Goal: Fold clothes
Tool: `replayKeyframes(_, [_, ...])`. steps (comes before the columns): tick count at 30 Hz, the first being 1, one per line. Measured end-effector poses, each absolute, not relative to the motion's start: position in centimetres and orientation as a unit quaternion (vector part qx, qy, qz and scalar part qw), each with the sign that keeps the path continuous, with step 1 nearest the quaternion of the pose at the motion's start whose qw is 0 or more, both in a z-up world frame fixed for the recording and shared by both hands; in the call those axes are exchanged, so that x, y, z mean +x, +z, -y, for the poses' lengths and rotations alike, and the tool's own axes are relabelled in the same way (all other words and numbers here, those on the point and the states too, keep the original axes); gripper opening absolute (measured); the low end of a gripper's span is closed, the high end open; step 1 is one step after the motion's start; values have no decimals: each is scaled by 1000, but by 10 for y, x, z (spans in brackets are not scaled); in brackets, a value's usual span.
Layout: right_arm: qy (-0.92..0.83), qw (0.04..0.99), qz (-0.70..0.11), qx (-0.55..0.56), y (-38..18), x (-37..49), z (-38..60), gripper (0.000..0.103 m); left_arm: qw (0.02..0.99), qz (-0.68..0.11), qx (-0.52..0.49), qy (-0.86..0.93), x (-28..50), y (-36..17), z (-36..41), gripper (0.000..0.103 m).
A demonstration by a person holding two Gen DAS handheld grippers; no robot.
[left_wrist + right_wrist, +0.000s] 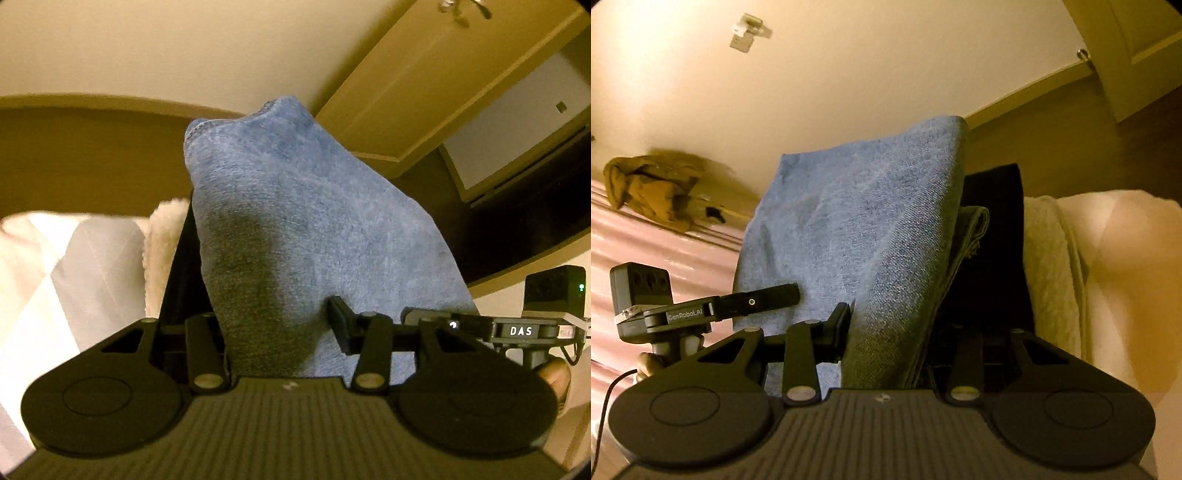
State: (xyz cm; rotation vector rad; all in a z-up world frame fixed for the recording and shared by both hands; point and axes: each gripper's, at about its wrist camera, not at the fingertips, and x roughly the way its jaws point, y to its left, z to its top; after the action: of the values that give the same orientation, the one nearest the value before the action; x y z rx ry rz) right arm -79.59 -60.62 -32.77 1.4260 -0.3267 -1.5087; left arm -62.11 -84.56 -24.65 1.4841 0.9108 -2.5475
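Note:
A folded pair of blue jeans (295,229) fills the left wrist view, standing up between the jaws of my left gripper (273,310). Its right finger (338,319) presses into the denim; the left finger is hidden behind the cloth. In the right wrist view the same jeans (857,229) sit in my right gripper (905,317), whose left finger (842,325) pushes against the fold while the right finger is lost in shadow. The left gripper (790,293) shows there with one finger lying on the denim. The right gripper (410,315) touches the cloth's right edge.
Beside the jeans lie a dark garment (993,240) and a cream fleece (1049,258), with white bedding (74,266) to the left. A tan jacket (653,188) is crumpled on the pink striped cover (665,254). A door (1137,55) stands beyond, and a hand (646,363) grips the left tool.

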Motion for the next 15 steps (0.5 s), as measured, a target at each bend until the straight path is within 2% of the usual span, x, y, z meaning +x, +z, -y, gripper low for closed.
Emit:
replayKeyframes(1, [-625, 495, 128, 590, -331, -792, 605, 39, 31, -295, 485, -823, -625, -255, 847, 53])
replayKeyframes(3, [-629, 497, 108, 589, -340, -788, 606, 40, 44, -298, 489, -819, -623, -269, 853, 61])
replayKeyframes(6, [-628, 499, 90, 591, -348, -786, 609, 49, 58, -291, 483, -824, -615, -266, 858, 64])
replayKeyframes(10, [-636, 498, 77, 584, -333, -789, 611, 58, 128, -234, 469, -842, -595, -232, 861, 63])
replayKeyframes(12, [-648, 503, 59, 569, -319, -792, 610, 58, 171, -226, 448, -848, -577, -214, 862, 53])
replayKeyframes(15, [-671, 514, 7, 534, -296, -790, 601, 59, 235, -219, 414, -852, -544, -186, 850, 48])
